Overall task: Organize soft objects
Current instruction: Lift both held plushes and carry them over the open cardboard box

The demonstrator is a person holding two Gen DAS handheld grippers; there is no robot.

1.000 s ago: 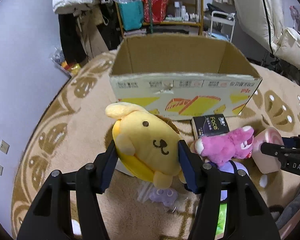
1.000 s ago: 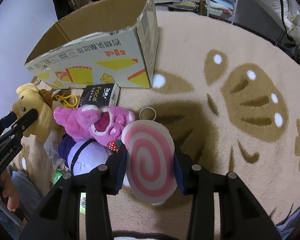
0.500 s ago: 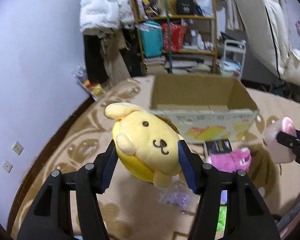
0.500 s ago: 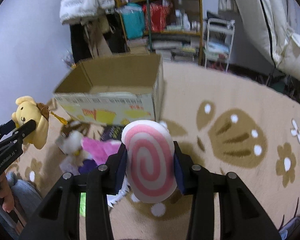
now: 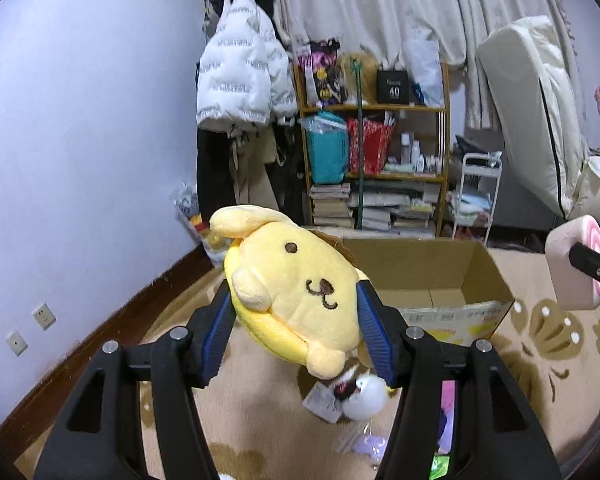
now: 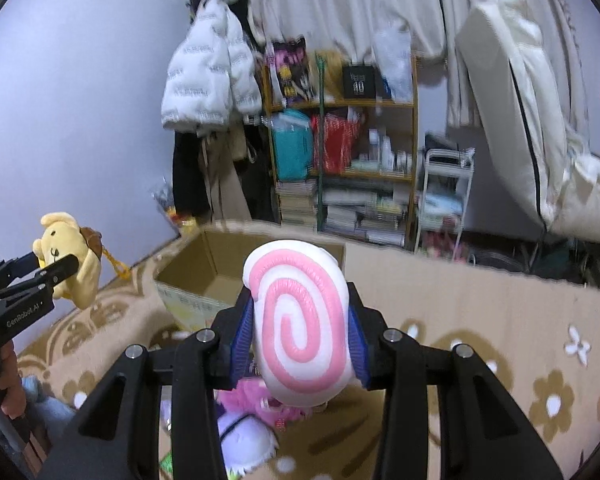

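Left wrist: yellow plush dog [image 5: 296, 292] between claw [image 5: 298, 332] fingers

Two tools are showing, the left tool [image 5: 296, 320] and the right tool [image 6: 298, 340], and each is gripping one soft toy: one yellow dog plush [image 5: 296, 292] and one pink-and-white swirl cushion [image 6: 300, 328]. One open cardboard box [image 5: 428, 276] is sitting on the one patterned rug [image 6: 480, 320] at the far side. Near the tools, one pink plush [image 6: 256, 400] and one purple-and-white plush [image 6: 248, 436] are lying on the rug, while one shelf unit [image 5: 376, 152] and one white jacket [image 5: 240, 76] are standing far behind.
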